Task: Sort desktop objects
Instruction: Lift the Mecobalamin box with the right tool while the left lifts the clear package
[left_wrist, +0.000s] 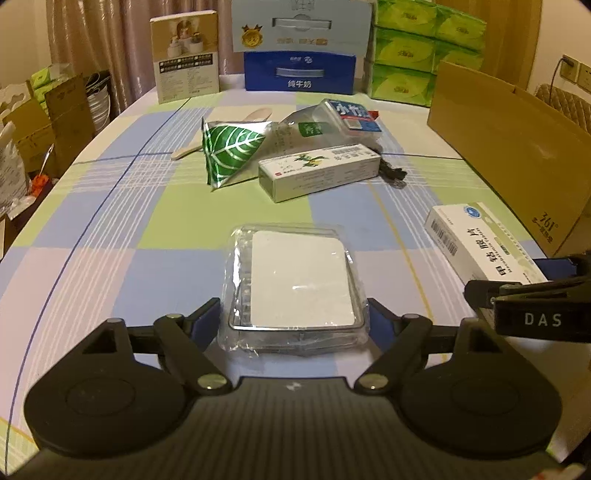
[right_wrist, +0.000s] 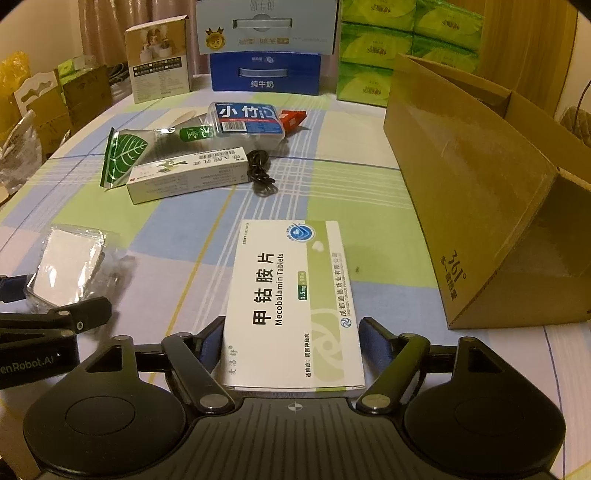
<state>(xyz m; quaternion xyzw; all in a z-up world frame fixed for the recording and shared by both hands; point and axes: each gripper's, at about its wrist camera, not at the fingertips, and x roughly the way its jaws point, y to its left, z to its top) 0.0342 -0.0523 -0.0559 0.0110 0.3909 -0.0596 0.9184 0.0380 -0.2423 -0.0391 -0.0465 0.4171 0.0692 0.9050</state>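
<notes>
Left gripper fingers clamp the plastic-wrapped case; right gripper fingers bracket the tablet box, contact unclear. Both items low over the bench. Pile beyond unsorted; cardboard box interior unseen. Looks early.

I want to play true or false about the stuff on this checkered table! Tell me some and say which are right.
1. The white Mecobalamin tablet box lies between the right claw's fingers. True.
2. The clear plastic-wrapped white square pack sits in front of the left claw. True.
3. The brown cardboard box stands on the left side of the table. False: it is on the right side.
4. The green leaf-patterned foil pouch is inside the cardboard box. False: it lies on the tablecloth.
5. A coiled black cable lies beside the long green-and-white carton. True.
</notes>
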